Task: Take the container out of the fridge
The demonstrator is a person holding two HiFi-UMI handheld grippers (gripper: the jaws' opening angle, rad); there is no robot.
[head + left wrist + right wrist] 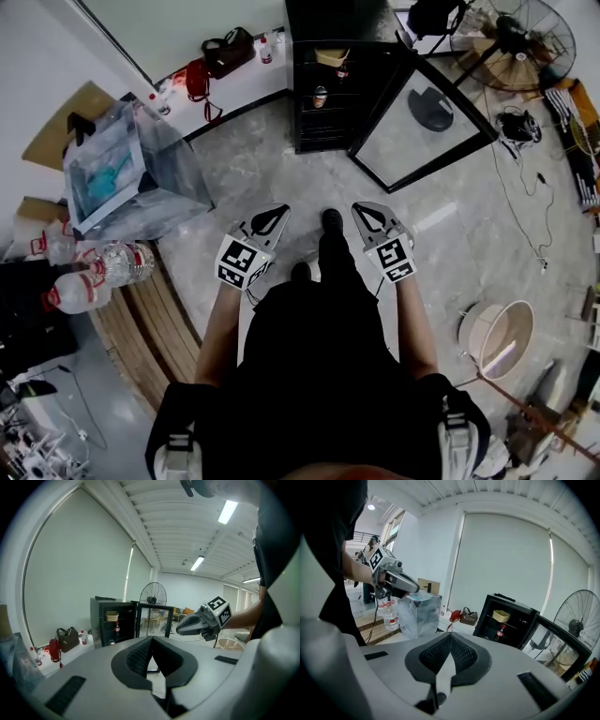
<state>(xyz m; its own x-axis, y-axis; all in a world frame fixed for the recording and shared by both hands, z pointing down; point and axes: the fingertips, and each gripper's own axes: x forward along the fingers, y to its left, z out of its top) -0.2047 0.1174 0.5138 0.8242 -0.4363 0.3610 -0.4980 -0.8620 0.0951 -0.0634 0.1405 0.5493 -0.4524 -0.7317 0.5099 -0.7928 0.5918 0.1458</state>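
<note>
pale yellow container (501, 616) on open black fridge's (482, 620) top shelf

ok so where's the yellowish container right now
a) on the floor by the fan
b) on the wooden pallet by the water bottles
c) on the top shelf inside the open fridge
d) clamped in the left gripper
c: the container sits on the top shelf of the open fridge, while the left gripper and the right gripper are both shut on nothing, well short of it.
</note>
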